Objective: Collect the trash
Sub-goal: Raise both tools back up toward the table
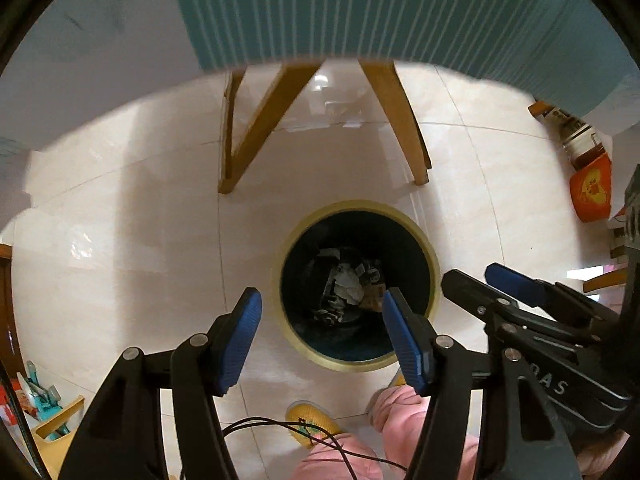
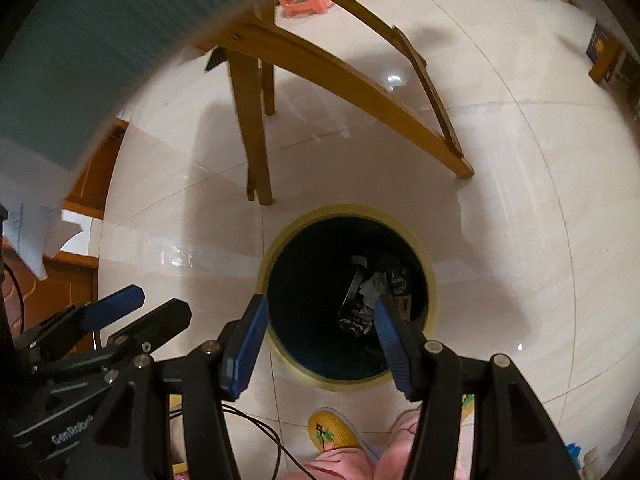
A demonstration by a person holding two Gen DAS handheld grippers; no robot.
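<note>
A round trash bin with a yellow rim [image 1: 356, 205] [image 2: 344, 210] stands on the tiled floor, its inside dark. Crumpled paper and wrappers [image 1: 348, 284] [image 2: 370, 284] lie at its bottom. My left gripper [image 1: 320, 294] [image 2: 160, 300] points down over the bin mouth, open, with nothing between its blue pads. My right gripper [image 2: 320, 300] [image 1: 470, 274] hangs beside it over the bin, also open and holding nothing. The two grippers are close together, side by side.
Wooden table legs [image 1: 256, 128] [image 2: 256, 128] stand just beyond the bin, under a teal tablecloth [image 1: 360, 8]. A person's pink trouser legs and a yellow slipper [image 1: 308, 420] [image 2: 332, 428] are below the grippers. An orange box [image 1: 592, 188] sits at the right, a pink stool [image 2: 304, 0] farther off.
</note>
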